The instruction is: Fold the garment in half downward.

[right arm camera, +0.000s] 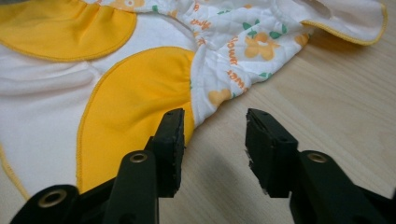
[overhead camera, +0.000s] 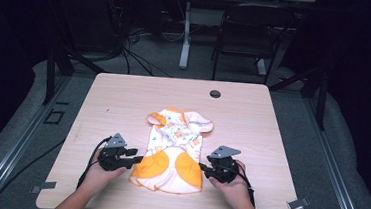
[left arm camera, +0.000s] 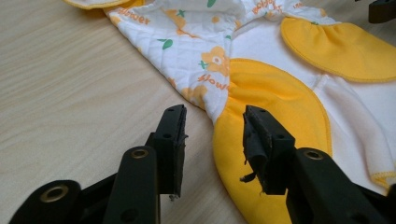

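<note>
A small white garment [overhead camera: 175, 149] with orange flower print and two orange panels lies flat on the wooden table [overhead camera: 113, 104]. My left gripper [overhead camera: 137, 159] is at its near left edge, open, jaws straddling the orange hem [left arm camera: 261, 107]. On the near right side my right gripper [overhead camera: 201, 169] stands open, one jaw over the orange panel [right arm camera: 135, 102], the other over bare wood. In the left gripper view my left gripper [left arm camera: 212, 126] holds nothing; the same goes for my right gripper [right arm camera: 214, 128] in its own view.
A round cable hole [overhead camera: 215, 94] sits near the table's far edge. Beyond the table stand a black chair [overhead camera: 249, 34], a white table leg [overhead camera: 186, 34] and floor cables [overhead camera: 132, 50]. Bare wood surrounds the garment.
</note>
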Tool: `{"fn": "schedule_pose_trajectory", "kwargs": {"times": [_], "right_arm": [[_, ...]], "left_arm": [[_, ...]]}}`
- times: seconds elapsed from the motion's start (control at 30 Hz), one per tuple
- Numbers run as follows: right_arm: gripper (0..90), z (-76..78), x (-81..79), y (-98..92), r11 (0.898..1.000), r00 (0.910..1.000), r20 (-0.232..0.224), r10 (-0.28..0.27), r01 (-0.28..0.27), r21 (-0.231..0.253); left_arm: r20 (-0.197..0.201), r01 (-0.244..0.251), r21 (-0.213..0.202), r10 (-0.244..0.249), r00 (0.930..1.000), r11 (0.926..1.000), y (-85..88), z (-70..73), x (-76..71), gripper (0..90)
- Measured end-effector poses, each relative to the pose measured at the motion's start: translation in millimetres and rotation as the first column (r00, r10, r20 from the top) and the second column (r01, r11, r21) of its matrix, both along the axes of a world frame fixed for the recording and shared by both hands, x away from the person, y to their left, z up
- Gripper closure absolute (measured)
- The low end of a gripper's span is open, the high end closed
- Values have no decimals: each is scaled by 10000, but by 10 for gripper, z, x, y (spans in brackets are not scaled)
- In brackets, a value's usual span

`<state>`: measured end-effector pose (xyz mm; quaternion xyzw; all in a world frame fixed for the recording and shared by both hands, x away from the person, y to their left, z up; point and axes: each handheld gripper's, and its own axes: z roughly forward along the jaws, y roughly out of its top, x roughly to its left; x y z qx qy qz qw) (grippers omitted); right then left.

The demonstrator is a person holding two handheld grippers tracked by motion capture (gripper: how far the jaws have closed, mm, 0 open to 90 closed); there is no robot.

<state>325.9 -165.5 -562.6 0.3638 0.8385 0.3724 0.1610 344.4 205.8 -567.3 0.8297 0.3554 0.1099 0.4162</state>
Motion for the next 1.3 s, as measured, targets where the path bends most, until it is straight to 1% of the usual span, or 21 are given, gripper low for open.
{"fn": "schedule_pose_trajectory", "kwargs": {"times": [0.07, 0.1, 0.13, 0.17, 0.2, 0.23, 0.27, 0.3, 0.33, 0.43, 0.53, 0.57, 0.6, 0.7, 0.73, 0.77, 0.8, 0.9, 0.97, 1.07, 1.3], "right_arm": [[649, 5, -4, 2, 9999, 10000, 18, 68, -68, 150], [649, 5, -4, 2, 9999, 10000, 18, 68, -68, 150], [697, 17, -20, 6, 9998, 9998, 19, 179, -180, 109], [697, 17, -20, 6, 9998, 9998, 19, 179, -180, 109], [744, 36, -48, 30, 9993, 9996, 56, 261, -262, 265], [744, 36, -48, 30, 9993, 9996, 56, 261, -262, 265], [796, 67, -64, 64, 9973, 9987, 42, 506, -507, 536], [796, 67, -64, 64, 9973, 9987, 42, 506, -507, 536], [843, 87, -81, 119, 9950, 9969, 81, 784, -787, 615], [893, 74, -120, 229, 9922, 9928, -37, 1196, -1194, 351], [897, 53, -141, 315, 9881, 9881, -104, 1536, -1535, 49], [897, 44, -146, 340, 9882, 9881, -130, 1530, -1530, 27], [897, 37, -140, 356, 9866, 9867, -148, 1621, -1624, -162], [897, 3, -130, 377, 9878, 9881, -236, 1520, -1527, -309], [897, -27, -117, 378, 9871, 9880, -362, 1505, -1521, -495], [897, -27, -117, 378, 9871, 9880, -362, 1505, -1521, -495], [897, -60, -106, 374, 9878, 9886, -521, 1412, -1442, -590], [897, -73, -96, 363, 9877, 9883, -567, 1416, -1449, -582], [897, -77, -90, 357, 9880, 9889, -541, 1383, -1415, -614], [898, -84, -80, 352, 9870, 9887, -533, 1400, -1436, -714], [899, -103, -46, 335, 9892, 9908, -521, 1252, -1287, -696]], "left_arm": [[8, -136, -106, 136, 9999, 9999, 10, 15, 0, 657], [8, -136, -106, 136, 9999, 9999, 10, 15, 0, 676], [2, -230, -292, 230, 9997, 9993, 26, 40, -5, 707], [2, -230, -292, 230, 9997, 9993, 26, 40, -5, 735], [15, -210, -415, 210, 9998, 9989, 31, 64, -18, 771], [15, -210, -415, 210, 9998, 9989, 31, 64, -18, 813], [52, 7, -452, -5, 10000, 9990, 20, 82, -35, 842], [52, 7, -452, -5, 10000, 9990, 20, 82, -35, 873], [56, 285, -361, -284, 9996, 9989, -9, 92, -50, 895], [26, 544, -235, -543, 9985, 9982, -66, 81, -78, 900], [-37, 795, -86, -795, 9968, 9968, -117, 63, -90, 900], [-37, 795, -86, -795, 9968, 9968, -117, 63, -90, 900], [-72, 854, -15, -855, 9963, 9963, -144, 43, -87, 900], [-104, 888, 114, -887, 9960, 9960, -164, 16, -81, 900], [-200, 911, 240, -906, 9957, 9956, -188, -20, -76, 900], [-200, 911, 240, -906, 9957, 9956, -188, -20, -76, 900], [-283, 951, 335, -941, 9952, 9949, -206, -43, -67, 900], [-336, 974, 458, -959, 9948, 9942, -228, -67, -62, 900], [-490, 1021, 609, -992, 9939, 9929, -257, -105, -63, 900], [-518, 1030, 636, -998, 9937, 9926, -269, -110, -66, 900], [-655, 1070, 592, -1031, 9925, 9925, -284, -117, -105, 900]]}}
